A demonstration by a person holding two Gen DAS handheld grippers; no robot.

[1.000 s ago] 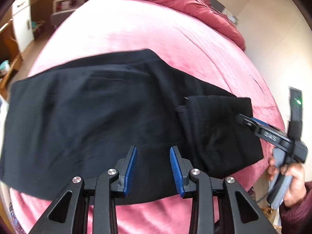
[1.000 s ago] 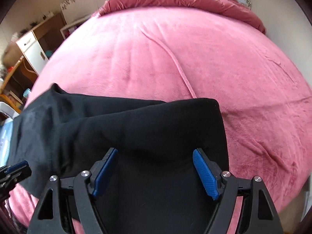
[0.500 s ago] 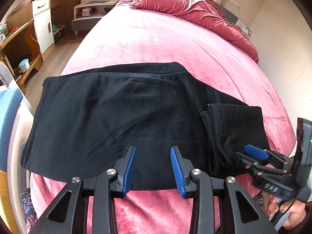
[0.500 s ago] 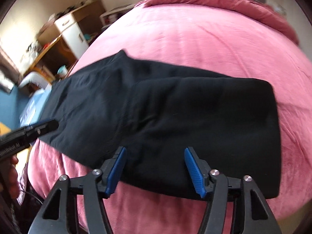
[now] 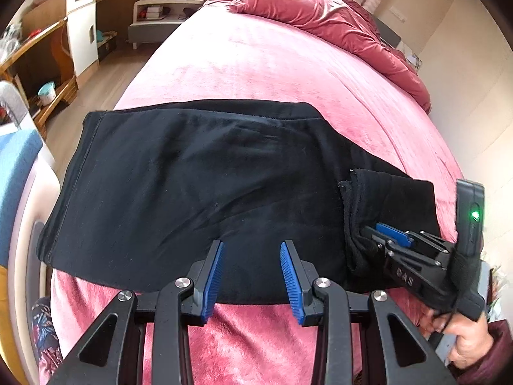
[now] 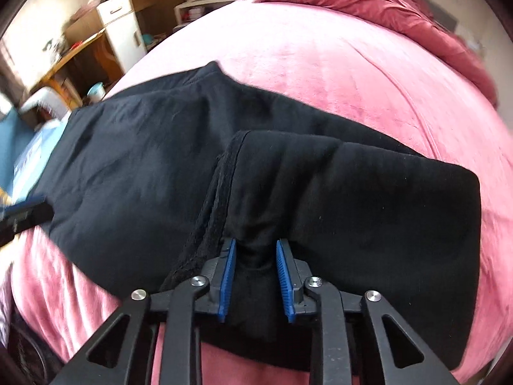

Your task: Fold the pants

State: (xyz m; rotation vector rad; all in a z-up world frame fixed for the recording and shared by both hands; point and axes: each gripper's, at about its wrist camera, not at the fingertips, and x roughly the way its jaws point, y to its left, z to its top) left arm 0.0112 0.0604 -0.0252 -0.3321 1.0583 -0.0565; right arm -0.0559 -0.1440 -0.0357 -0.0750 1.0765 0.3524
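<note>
Nearest in the left wrist view, the left gripper [image 5: 251, 271] hangs above the near edge of a pair of black pants [image 5: 198, 192], its blue pads partly spread with nothing between them. The pants lie flat across the near end of a pink bed cover [image 5: 288, 73], the hemmed end to the left and a folded-over flap to the right.

At the right edge of that view, a hand [image 5: 461, 340] in a dark red sleeve holds the right gripper [image 5: 368, 237], whose tips are buried in the near edge of the folded flap. In the right wrist view, the right gripper [image 6: 256, 269] has just been closing, and its blue pads pinch a raised bunch of black cloth from the flap's near edge; the fabric puckers upward between them.

Farther back, the bed cover stretches bare to a rumpled dark pink quilt [image 5: 320, 19] at the head of the bed. Off to the left stand a wooden desk [image 5: 48, 51] and a white cupboard [image 5: 81, 22].
</note>
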